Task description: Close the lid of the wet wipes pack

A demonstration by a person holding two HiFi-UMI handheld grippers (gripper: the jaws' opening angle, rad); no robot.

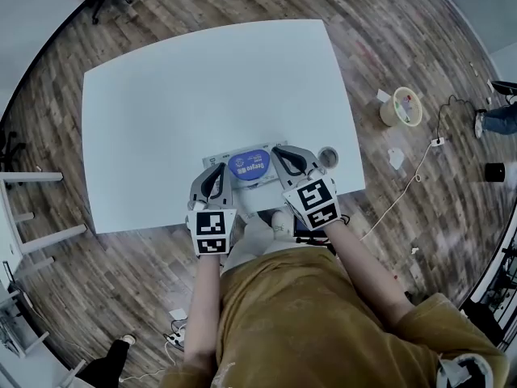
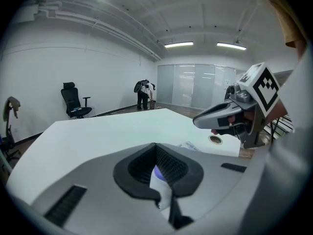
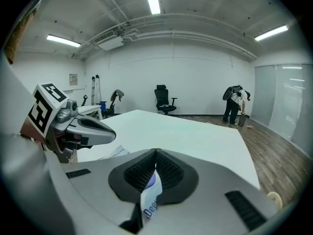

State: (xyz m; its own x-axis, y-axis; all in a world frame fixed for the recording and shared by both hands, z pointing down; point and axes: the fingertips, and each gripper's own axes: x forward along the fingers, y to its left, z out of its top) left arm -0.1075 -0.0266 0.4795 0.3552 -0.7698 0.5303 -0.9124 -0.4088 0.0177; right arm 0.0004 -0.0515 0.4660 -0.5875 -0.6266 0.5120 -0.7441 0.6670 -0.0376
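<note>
The wet wipes pack (image 1: 246,168) lies flat near the table's front edge, its blue oval label facing up. Whether its lid is down I cannot tell. My left gripper (image 1: 217,169) is shut, its tips over the pack's left end. My right gripper (image 1: 279,149) is shut too, tips at the pack's far right corner. In the left gripper view the jaws (image 2: 156,146) meet, and a white and blue strip of the pack (image 2: 160,184) shows under them. The right gripper view shows the same: jaws (image 3: 156,152) together, printed pack (image 3: 149,199) below.
A small tape roll (image 1: 327,157) stands on the white table (image 1: 202,87) just right of the pack. A larger tape roll (image 1: 401,106) and cables lie on the wooden floor at right. An office chair (image 3: 165,102) and a person (image 3: 234,105) stand far off.
</note>
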